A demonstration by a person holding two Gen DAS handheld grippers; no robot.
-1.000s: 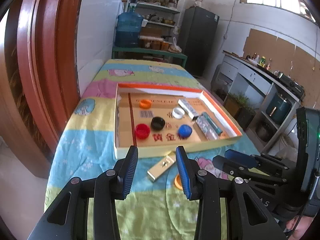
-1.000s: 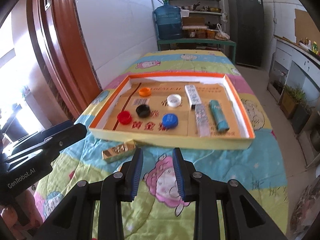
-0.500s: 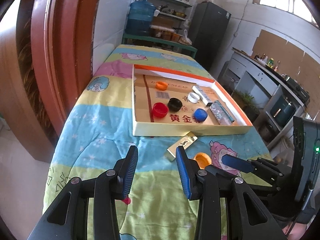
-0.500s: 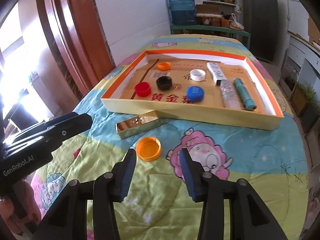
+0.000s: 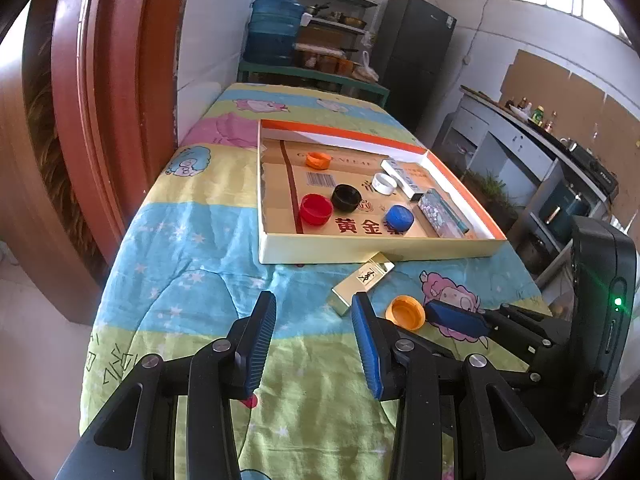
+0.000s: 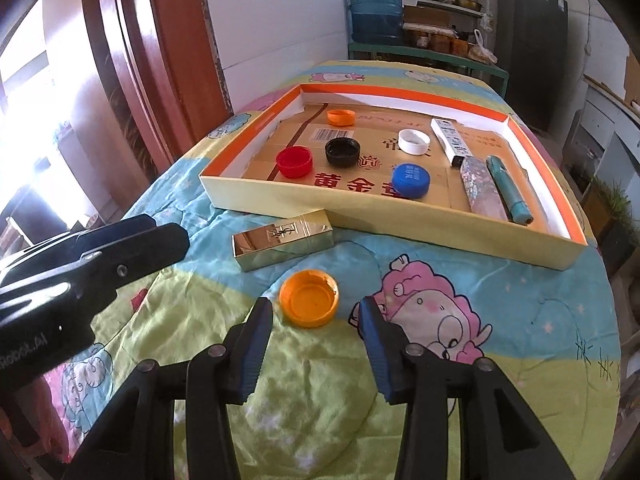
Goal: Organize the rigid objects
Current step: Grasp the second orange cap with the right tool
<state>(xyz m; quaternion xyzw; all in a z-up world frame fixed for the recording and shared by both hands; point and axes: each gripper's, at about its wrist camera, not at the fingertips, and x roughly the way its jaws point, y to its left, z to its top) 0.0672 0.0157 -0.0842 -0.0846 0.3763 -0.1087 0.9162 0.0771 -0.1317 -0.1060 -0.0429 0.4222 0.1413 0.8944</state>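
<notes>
Both grippers have dropped closer: the right gripper (image 6: 316, 314), fingers now spread wider and empty, frames the orange cap (image 6: 308, 298); the left gripper (image 5: 314, 318) unchanged, parted, empty.

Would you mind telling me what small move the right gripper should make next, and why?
Probably ease the right gripper forward and down around the orange cap: its jaws stand open with nothing between them, and the cap lies open side up on the quilt just ahead, outside the box.
</notes>
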